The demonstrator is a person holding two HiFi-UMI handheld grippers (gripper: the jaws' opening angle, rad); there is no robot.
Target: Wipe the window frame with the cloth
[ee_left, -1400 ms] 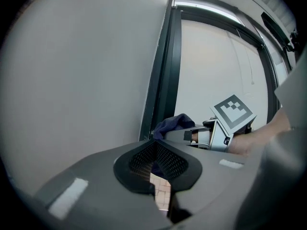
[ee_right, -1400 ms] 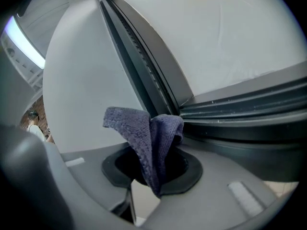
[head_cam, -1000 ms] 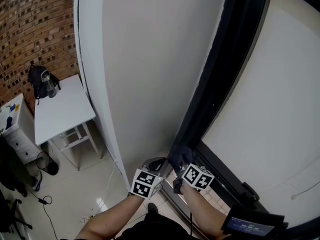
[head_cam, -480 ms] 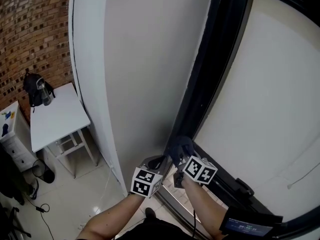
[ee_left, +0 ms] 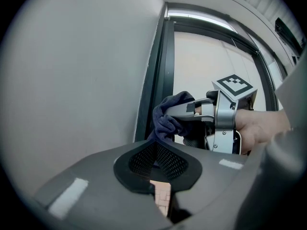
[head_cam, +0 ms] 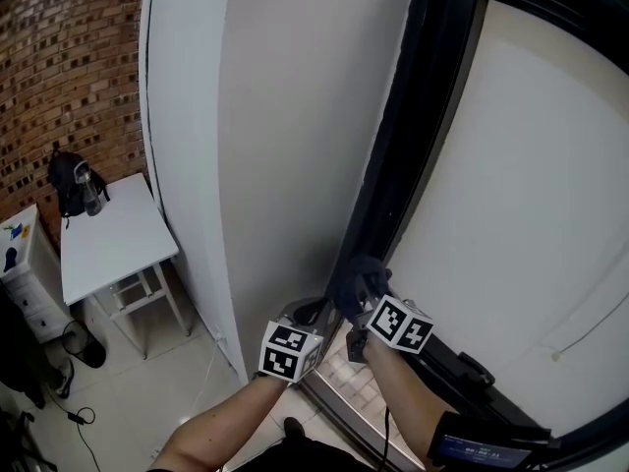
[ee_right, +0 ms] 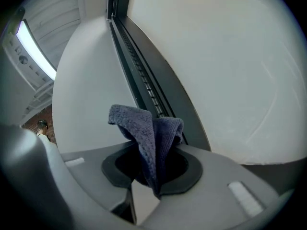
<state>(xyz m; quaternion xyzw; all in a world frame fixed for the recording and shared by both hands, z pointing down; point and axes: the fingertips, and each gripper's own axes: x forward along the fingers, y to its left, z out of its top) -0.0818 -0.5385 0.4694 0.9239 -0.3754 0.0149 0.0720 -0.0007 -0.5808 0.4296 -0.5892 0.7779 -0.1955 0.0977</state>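
Cloth [head_cam: 356, 279], dark blue, bunched, clamped in the right gripper [ee_right: 153, 169]: the jaws are closed on it, folds stick up out of the gap and a tail hangs below. In the head view the cloth sits against the low part of the dark upright window frame [head_cam: 405, 155], close to the corner where the upright meets the bottom rail; it looks to be touching the frame. The right gripper view looks up along the frame's track, white pane to the right, pale wall to the left. Left gripper [ee_left: 154, 152] has its jaws together with nothing between them, only a sliver of tiled floor seen through the lower gap. It hangs just beside the right gripper on its left, low by the white wall [head_cam: 265, 136], and does not touch the cloth. The left gripper view shows the other gripper from the side, with the cloth wad at its tip against the frame and the person's hand [ee_left: 261, 126] behind it. Both marker cubes are near each other at the bottom of the head view, forearms below them. Small screen [head_cam: 482, 450] strapped on the right forearm. Off to the left: brick wall [head_cam: 59, 67], white table [head_cam: 113, 239] with a black backpack [head_cam: 67, 180] on its far end, white drawer unit [head_cam: 22, 264], light tiled floor [head_cam: 147, 401].
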